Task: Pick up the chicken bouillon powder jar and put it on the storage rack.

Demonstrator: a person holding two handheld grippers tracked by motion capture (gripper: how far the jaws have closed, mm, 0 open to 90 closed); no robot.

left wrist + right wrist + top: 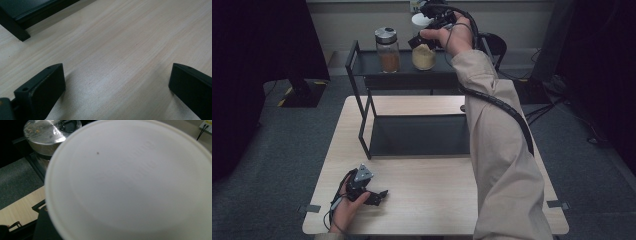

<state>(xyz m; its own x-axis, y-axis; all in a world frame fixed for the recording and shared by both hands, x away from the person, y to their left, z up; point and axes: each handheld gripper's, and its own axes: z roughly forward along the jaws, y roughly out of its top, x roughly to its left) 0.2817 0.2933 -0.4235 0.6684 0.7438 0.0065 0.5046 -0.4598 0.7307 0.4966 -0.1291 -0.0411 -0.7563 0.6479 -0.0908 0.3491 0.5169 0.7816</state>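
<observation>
Two jars (388,49) stand on the rack's (357,65) top shelf at twelve o'clock, the right tool (426,36) at the white-lidded one (130,182), its grip untellable, while the left tool (371,194) rests wide on the worktop (437,190).

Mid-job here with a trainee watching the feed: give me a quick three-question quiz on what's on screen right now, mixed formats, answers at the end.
1. True or false: the left claw is closed on a jar.
2. Multiple choice: the jar with the metal lid stands on
A. the table top
B. the top shelf of the black rack
C. the floor
3. Fill in: the lid of the jar at the right claw is ___ in colour.

Key
1. False: its jaws stand apart over the bare wooden table.
2. B.
3. White; the right gripper view looks down on that lid from close up.
</observation>
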